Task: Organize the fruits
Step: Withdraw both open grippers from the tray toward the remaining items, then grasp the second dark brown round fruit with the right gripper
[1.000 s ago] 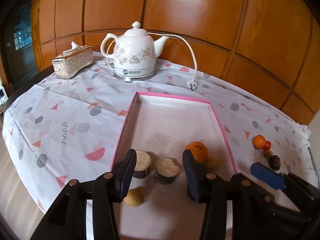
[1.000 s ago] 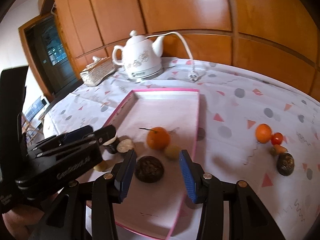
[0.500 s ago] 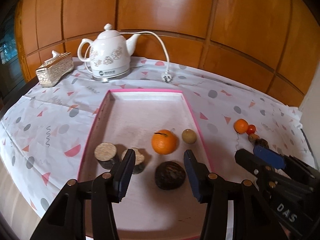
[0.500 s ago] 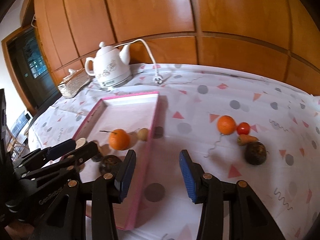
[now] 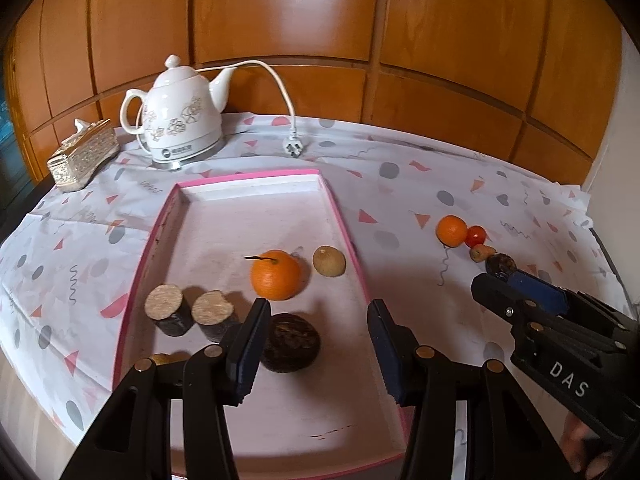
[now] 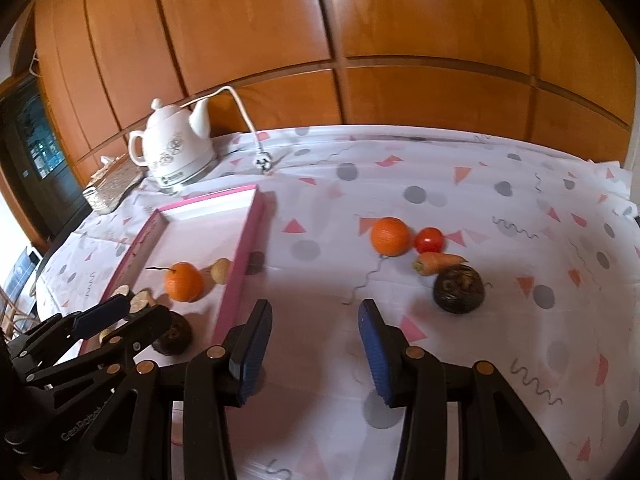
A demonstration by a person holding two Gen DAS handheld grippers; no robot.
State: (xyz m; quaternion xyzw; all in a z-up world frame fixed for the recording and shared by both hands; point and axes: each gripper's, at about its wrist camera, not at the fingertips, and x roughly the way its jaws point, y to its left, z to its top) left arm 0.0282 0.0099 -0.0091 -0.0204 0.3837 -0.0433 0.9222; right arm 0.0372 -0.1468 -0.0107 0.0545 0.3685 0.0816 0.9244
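A second ago the right gripper [image 6: 314,350] was over the pink tray [image 6: 240,264], with the dark round fruit [image 5: 291,342] between its jaws. Now that fruit has been left in the tray, low in the middle of the left wrist picture, and the right gripper has been swung over to the bare tabletop [image 6: 520,184]. Its jaws are wide and nothing is held. The left gripper [image 5: 316,346] has been pulled back over the near part of the tray, and it is wide and empty too.

So one more fruit has been put away. Four things are still outside the tray, in the right half of the right wrist picture: an orange [image 6: 390,236], a tomato [image 6: 428,239], a small carrot [image 6: 436,263] and a second dark fruit [image 6: 458,288]. They lie close together, some touching, so one could be bumped when another is picked.

The tray's pink edge stands up at the left of the right gripper and must be lifted over. Lots of open room is left in the far part of the tray. The kettle [image 5: 180,120] and the tissue box [image 5: 82,155] are well apart from it, upper left.
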